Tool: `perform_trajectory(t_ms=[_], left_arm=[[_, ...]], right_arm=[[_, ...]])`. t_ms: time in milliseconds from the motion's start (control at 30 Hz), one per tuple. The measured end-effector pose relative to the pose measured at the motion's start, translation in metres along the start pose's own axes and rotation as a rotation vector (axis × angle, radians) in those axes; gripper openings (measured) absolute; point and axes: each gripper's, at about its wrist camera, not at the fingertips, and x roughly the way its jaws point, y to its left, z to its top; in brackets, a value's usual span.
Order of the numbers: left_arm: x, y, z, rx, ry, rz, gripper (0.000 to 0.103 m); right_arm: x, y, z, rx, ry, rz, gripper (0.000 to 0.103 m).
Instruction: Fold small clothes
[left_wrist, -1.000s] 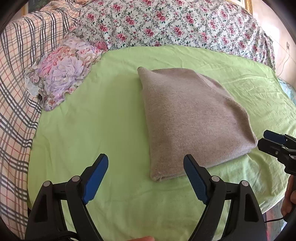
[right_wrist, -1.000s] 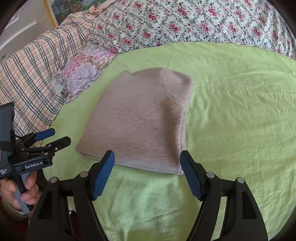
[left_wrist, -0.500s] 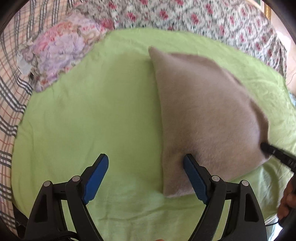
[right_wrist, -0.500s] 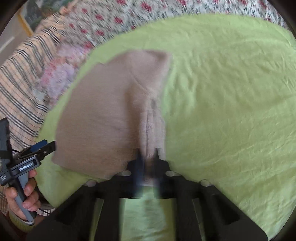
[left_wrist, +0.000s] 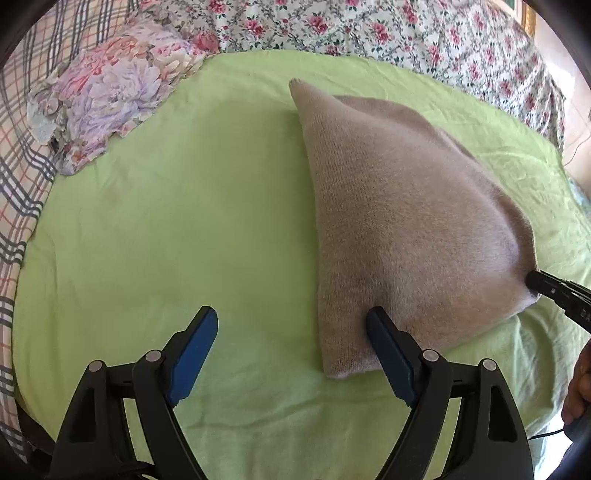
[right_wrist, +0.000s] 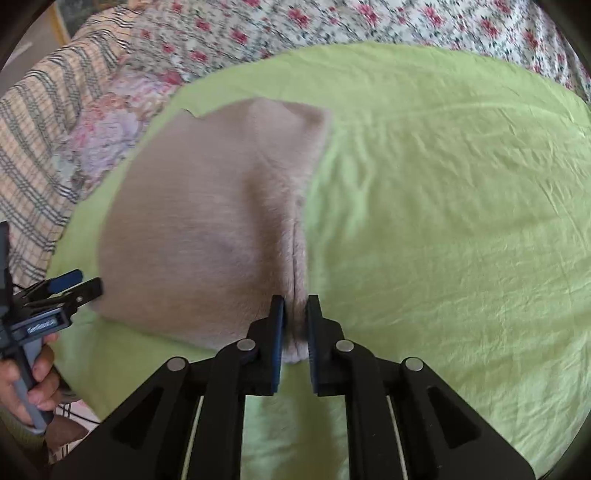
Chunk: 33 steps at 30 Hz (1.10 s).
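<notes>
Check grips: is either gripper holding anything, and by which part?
Right gripper is shut on the beige knit garment, pinching its near right corner. Left gripper is open, holding nothing.

One beige knit garment; one green sheet; two grippers, left, right; three patterned fabrics behind.

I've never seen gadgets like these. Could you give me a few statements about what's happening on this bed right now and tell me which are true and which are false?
1. The right gripper is clamped on a corner of the beige knit garment. True.
2. The left gripper is also pinching the garment. False: its jaws stand wide open, nothing gripped.
3. The garment lies on a green sheet. True.
4. The bunched floral cloth sits on top of the garment. False: it lies apart, at the sheet's far edge.
</notes>
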Motion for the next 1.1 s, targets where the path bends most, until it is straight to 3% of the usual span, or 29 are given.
perform_trajectory(t_ms=[33, 100, 167, 300, 433, 600, 700, 1100], left_arm=[[-0.004, 0.003, -0.001, -0.006, -0.005, -0.001, 0.083], [-0.012, 0.006, -0.003, -0.016, -0.013, -0.003, 0.083], [-0.022, 0.007, -0.004, -0.014, -0.027, -0.014, 0.083], [-0.036, 0.001, -0.01, 0.01, -0.047, -0.017, 0.083], [-0.048, -0.013, -0.021, 0.049, -0.061, 0.009, 0.083], [-0.061, -0.022, -0.028, 0.095, -0.079, 0.045, 0.084], [-0.068, -0.027, -0.029, 0.117, -0.091, 0.061, 0.084], [-0.064, -0.035, -0.013, 0.149, -0.094, 0.085, 0.085]], right_arm=[[-0.005, 0.002, -0.001, -0.003, -0.009, 0.011, 0.018], [-0.017, 0.006, -0.004, -0.007, -0.035, 0.034, 0.039], [-0.028, 0.013, -0.006, -0.02, -0.069, 0.051, 0.048], [-0.041, 0.025, -0.008, -0.039, -0.097, 0.092, 0.049], [-0.04, 0.04, -0.017, -0.089, -0.061, 0.102, 0.049], [-0.044, 0.058, -0.029, -0.156, -0.037, 0.073, 0.072], [-0.051, 0.06, -0.031, -0.168, -0.047, 0.07, 0.078], [-0.047, 0.062, -0.015, -0.17, -0.04, 0.068, 0.088]])
